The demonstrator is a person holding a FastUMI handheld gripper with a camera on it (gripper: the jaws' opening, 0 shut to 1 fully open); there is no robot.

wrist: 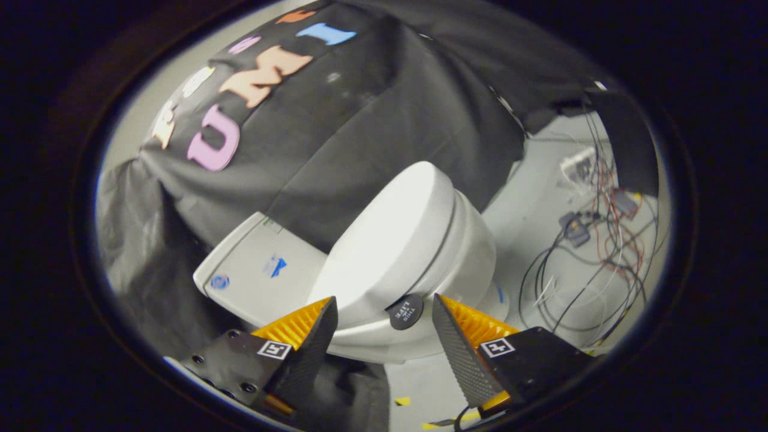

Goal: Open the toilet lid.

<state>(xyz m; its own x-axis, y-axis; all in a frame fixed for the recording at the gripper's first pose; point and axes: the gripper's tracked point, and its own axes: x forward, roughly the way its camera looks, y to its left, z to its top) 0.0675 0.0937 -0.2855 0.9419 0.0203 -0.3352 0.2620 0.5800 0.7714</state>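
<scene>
A white toilet stands against the black cloth wall, seen tilted. Its lid lies down flat on the bowl, and the tank sits behind it. A round black tab sticks out from the lid's front rim. My gripper is open, its two fingertips spread on either side of the lid's front edge. The tab sits between them, closer to one finger. Neither finger visibly touches the lid or the tab.
A tangle of black and red cables with small boxes lies on the grey floor beyond the bowl. Black cloth hangs behind and beside the tank. Small yellow tape scraps lie on the floor under the fingers.
</scene>
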